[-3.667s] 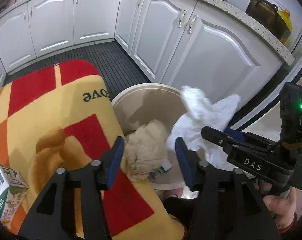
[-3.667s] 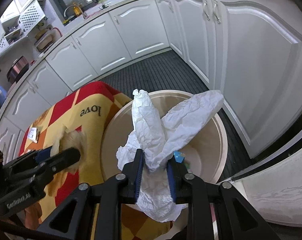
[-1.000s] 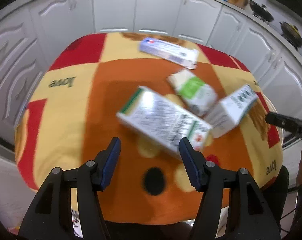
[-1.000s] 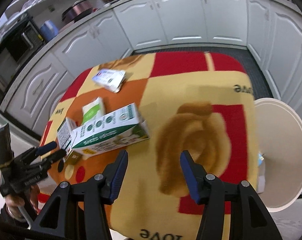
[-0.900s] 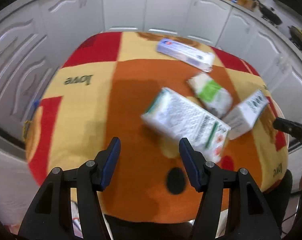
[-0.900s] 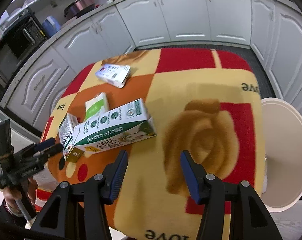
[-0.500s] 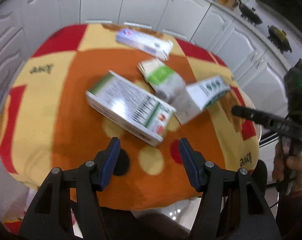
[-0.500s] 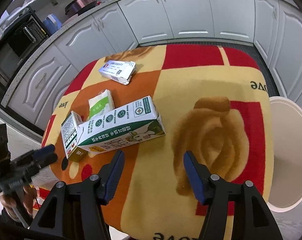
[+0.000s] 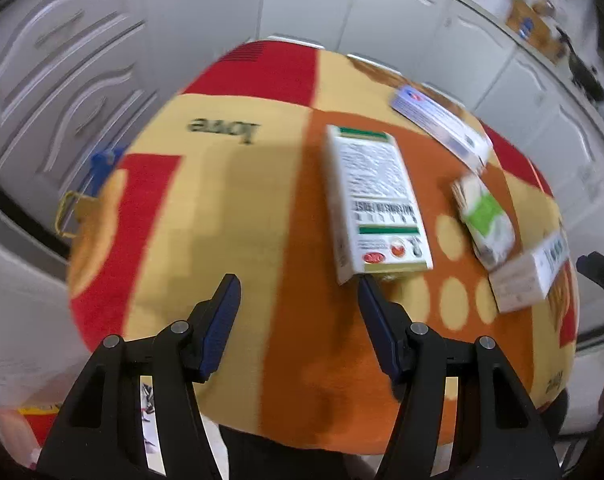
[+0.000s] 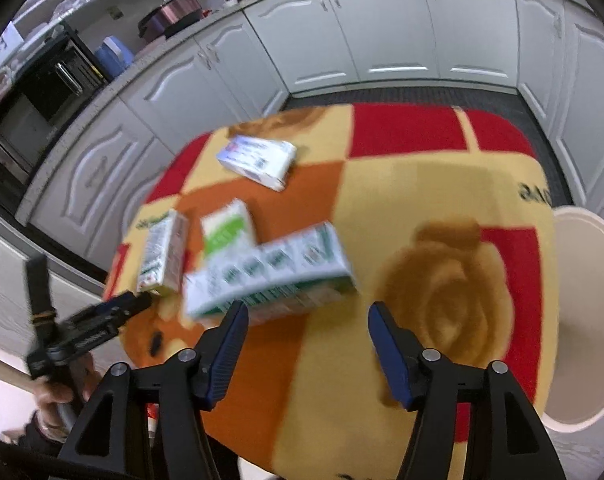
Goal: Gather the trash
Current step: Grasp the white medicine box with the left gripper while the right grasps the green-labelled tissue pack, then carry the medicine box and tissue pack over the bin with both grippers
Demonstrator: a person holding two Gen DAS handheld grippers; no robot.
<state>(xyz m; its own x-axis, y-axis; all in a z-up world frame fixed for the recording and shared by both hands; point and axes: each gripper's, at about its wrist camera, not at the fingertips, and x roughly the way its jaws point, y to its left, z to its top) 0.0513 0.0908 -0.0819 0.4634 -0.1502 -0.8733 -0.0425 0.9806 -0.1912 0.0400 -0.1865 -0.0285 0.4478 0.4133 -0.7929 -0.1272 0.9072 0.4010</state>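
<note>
Both grippers, left (image 9: 298,292) and right (image 10: 306,320), gape empty, the right's jaws just widened; you've four packages left, starting with the green-and-white rectangular carton (image 10: 268,280), for the cream round bin (image 10: 582,320).

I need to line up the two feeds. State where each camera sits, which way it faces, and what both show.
Left wrist: on the left gripper, angled down at the table; its open fingers show.
Right wrist: on the right gripper, angled down toward the bin; open fingers, jaws just opening wider.
Shared: large carton, three smaller packs.
</note>
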